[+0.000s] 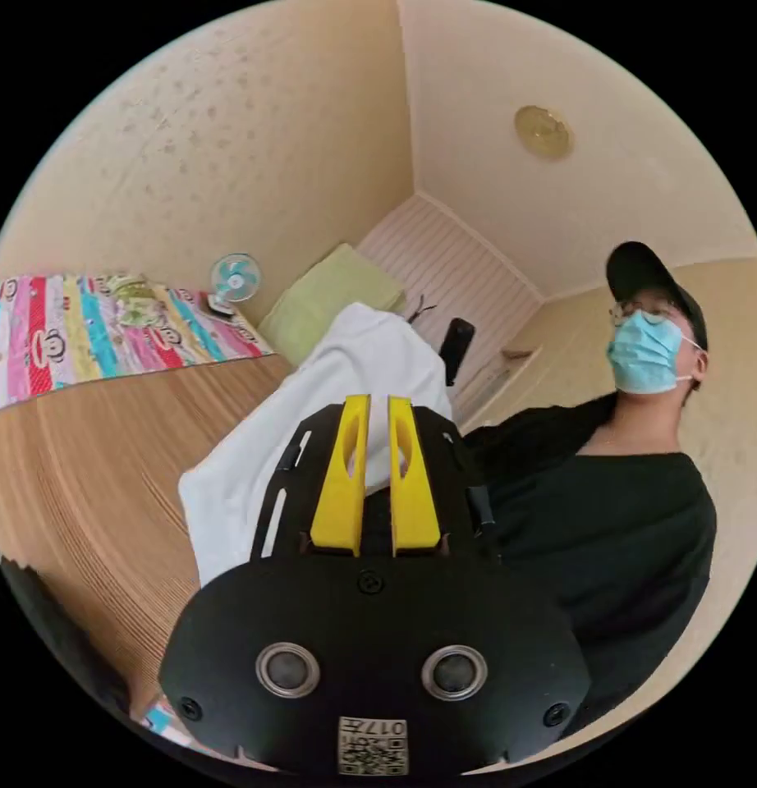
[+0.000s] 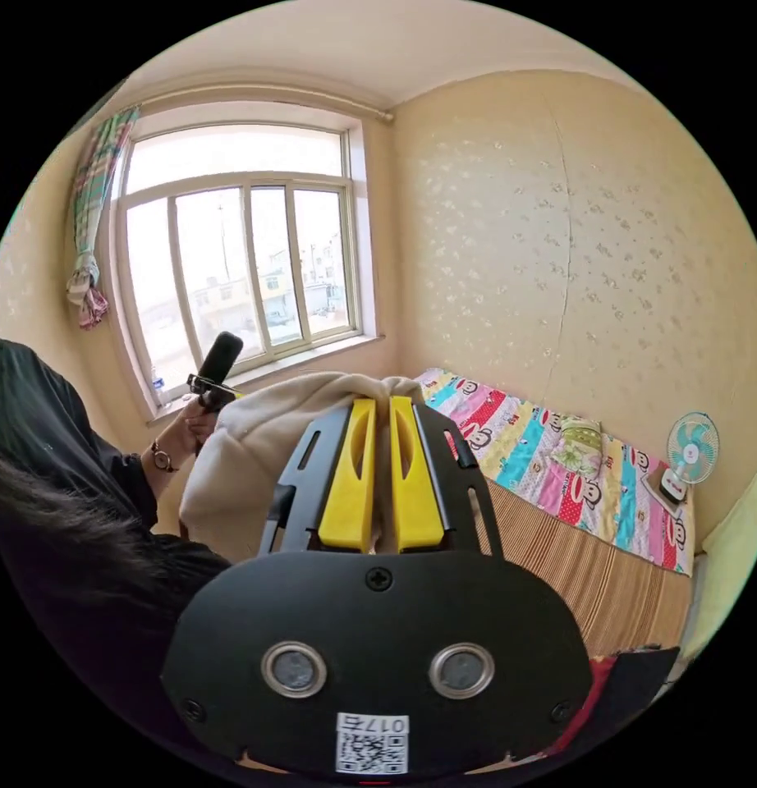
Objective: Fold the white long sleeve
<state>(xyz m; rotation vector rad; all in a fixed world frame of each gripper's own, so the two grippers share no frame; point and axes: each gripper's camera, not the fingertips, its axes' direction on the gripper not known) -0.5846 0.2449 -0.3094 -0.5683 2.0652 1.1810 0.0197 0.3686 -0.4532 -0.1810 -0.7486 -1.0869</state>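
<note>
Both claws [image 1: 377, 404] [image 2: 382, 404] pinch the white long sleeve [image 1: 346, 377] lifted between them

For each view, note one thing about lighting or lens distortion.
Right gripper view: the window is overexposed, leaving the white garment backlit and greyish. Left gripper view: even soft light, the garment bright white; fisheye bends the wooden bed surface into curves.

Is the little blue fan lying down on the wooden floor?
No. The small blue fan stands upright on the colourful striped cartoon blanket beside the wall.
</note>
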